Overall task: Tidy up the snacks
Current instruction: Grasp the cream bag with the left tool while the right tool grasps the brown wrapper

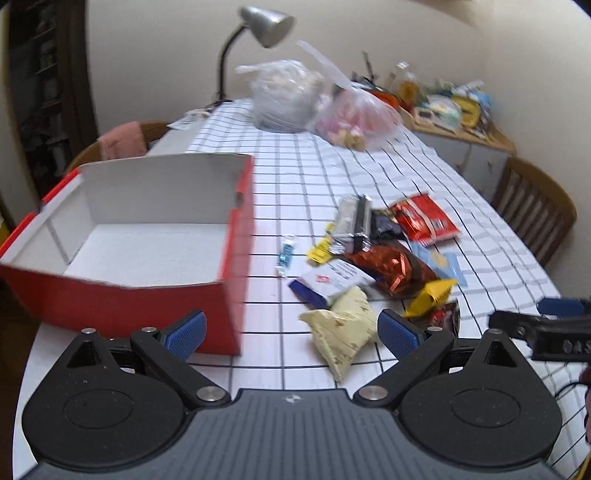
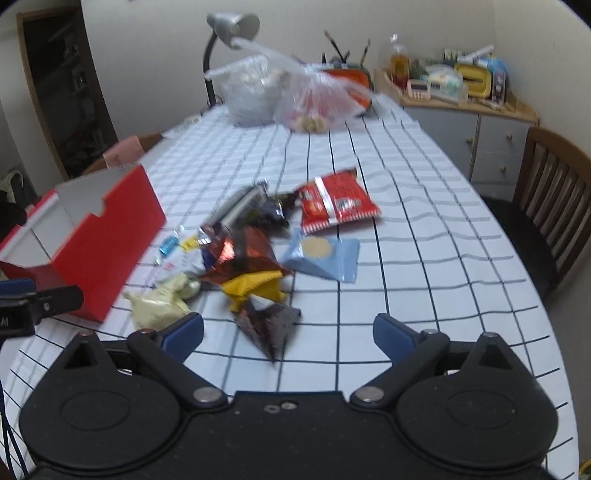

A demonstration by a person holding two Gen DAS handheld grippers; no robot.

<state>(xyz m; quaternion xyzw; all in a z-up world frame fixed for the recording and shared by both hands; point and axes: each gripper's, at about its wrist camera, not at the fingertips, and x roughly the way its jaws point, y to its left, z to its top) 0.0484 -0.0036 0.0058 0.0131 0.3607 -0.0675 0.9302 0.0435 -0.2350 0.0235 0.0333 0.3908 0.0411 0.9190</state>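
Observation:
A pile of snack packets lies on the checked tablecloth: a cream packet [image 1: 341, 326] [image 2: 159, 302], a yellow packet [image 1: 430, 295] [image 2: 255, 288], a shiny red-brown packet [image 1: 391, 266] [image 2: 240, 254], a red packet [image 1: 424, 218] [image 2: 336, 203], a light blue packet [image 2: 325, 254] and a dark packet [image 2: 269, 325]. An open red box [image 1: 122, 306] [image 2: 107, 236], white inside and empty, stands left of the pile. My left gripper [image 1: 291, 334] is open above the table's near edge, the cream packet just ahead between its fingers. My right gripper [image 2: 288, 334] is open, the dark packet between its fingers.
Two clear plastic bags [image 1: 284, 96] [image 1: 358, 114] and a desk lamp [image 1: 266, 22] stand at the table's far end. A wooden chair [image 2: 554, 199] is at the right, another with a pink cloth [image 1: 122, 140] at the left. A cluttered cabinet [image 2: 461, 92] stands behind.

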